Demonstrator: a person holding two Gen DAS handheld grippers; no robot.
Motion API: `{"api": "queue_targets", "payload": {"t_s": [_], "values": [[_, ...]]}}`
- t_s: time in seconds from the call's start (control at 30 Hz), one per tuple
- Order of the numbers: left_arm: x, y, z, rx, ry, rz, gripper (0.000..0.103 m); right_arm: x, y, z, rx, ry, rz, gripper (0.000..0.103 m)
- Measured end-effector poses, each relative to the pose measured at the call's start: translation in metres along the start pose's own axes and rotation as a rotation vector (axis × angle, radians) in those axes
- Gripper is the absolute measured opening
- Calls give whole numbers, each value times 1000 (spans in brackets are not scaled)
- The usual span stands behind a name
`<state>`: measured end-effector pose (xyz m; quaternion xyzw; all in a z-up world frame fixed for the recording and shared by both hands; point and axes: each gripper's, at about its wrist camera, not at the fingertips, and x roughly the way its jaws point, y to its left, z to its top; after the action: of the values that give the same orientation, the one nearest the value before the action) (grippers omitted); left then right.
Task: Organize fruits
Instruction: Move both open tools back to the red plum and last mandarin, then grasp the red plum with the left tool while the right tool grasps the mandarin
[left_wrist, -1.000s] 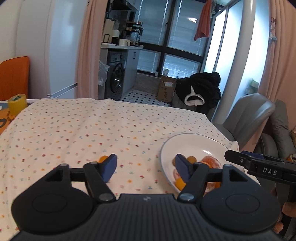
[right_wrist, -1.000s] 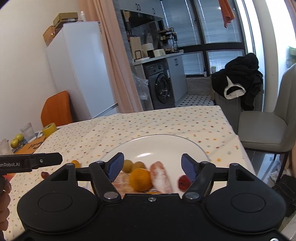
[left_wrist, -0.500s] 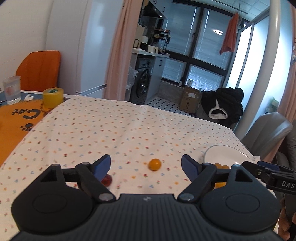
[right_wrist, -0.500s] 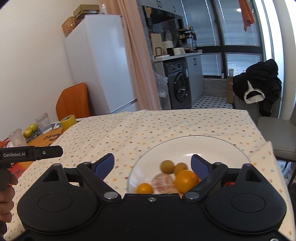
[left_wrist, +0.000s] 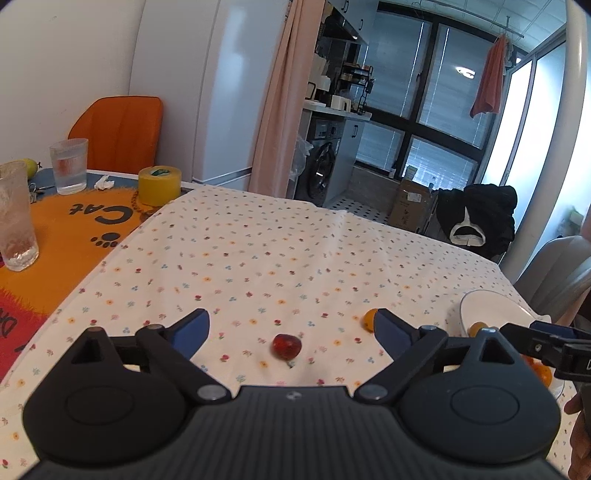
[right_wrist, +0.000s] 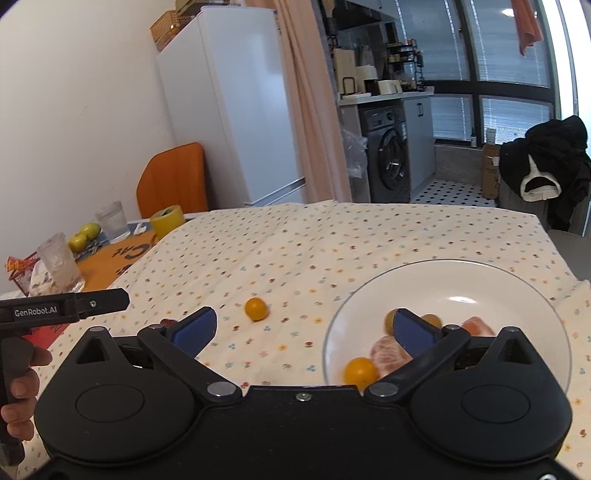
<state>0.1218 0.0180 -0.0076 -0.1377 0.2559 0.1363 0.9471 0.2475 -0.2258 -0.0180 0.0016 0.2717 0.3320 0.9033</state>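
Note:
My left gripper (left_wrist: 291, 328) stands open just above the flowered tablecloth, and a small dark red fruit (left_wrist: 286, 346) lies between its blue fingers, untouched. A small orange fruit (left_wrist: 369, 319) lies by the left gripper's right finger. The same orange fruit (right_wrist: 256, 308) shows in the right wrist view, left of the white plate (right_wrist: 517, 280). The plate holds peeled mandarin pieces (right_wrist: 389, 354), a small orange fruit (right_wrist: 360, 370) and more small fruits behind the finger. My right gripper (right_wrist: 303, 330) is open and empty, hovering over the plate's left rim.
An orange mat (left_wrist: 55, 236) at the left carries two glasses (left_wrist: 14, 218), a yellow tape roll (left_wrist: 159, 185) and green fruits (right_wrist: 85, 234). An orange chair (left_wrist: 118, 136) stands behind it. A grey chair (left_wrist: 561, 266) is at the right. A hand (right_wrist: 22, 391) grips the left tool.
The left gripper has swung left away from the plate, and the red fruit is now between its open fingers. The right gripper has also turned left, so the plate now sits at its right.

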Motion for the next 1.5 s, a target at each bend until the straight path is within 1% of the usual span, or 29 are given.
{"api": "queue_targets", "payload": {"t_s": [0.2,0.4,0.57,0.67,0.8,0.83,0.9,1.0,1.03,1.07,1.13,1.2,1.27,1.3,1.33,1.5], "values": [[7,9,-7,2,49,-16,95,11,14,-1,-30,29,21,103],[15,10,-13,37,47,-25,94,27,22,-6,-48,66,36,103],[27,11,-14,36,57,-32,92,40,25,-6,-57,88,41,103],[34,11,-15,39,62,-29,86,47,25,-6,-51,99,49,103],[46,11,-16,37,88,-32,69,53,28,-4,-64,106,58,100],[48,11,-16,38,93,-34,64,54,29,-3,-68,108,63,97],[53,9,-17,45,104,-35,60,57,31,-2,-76,113,68,94],[60,8,-17,52,112,-36,58,64,32,-1,-82,126,73,89],[62,7,-17,56,115,-37,53,66,33,0,-84,130,75,86],[63,6,-17,60,119,-40,51,68,34,0,-84,134,79,83],[67,6,-17,63,130,-43,41,72,36,1,-88,139,88,80],[71,7,-17,55,143,-50,34,75,39,2,-98,142,91,80],[73,9,-17,51,142,-50,31,80,42,2,-104,147,95,78],[74,10,-16,49,145,-50,26,83,43,3,-105,152,95,77],[75,12,-16,41,152,-52,23,86,44,3,-105,158,96,74],[71,21,-13,25,140,-46,23,103,49,4,-101,183,101,64]]}}
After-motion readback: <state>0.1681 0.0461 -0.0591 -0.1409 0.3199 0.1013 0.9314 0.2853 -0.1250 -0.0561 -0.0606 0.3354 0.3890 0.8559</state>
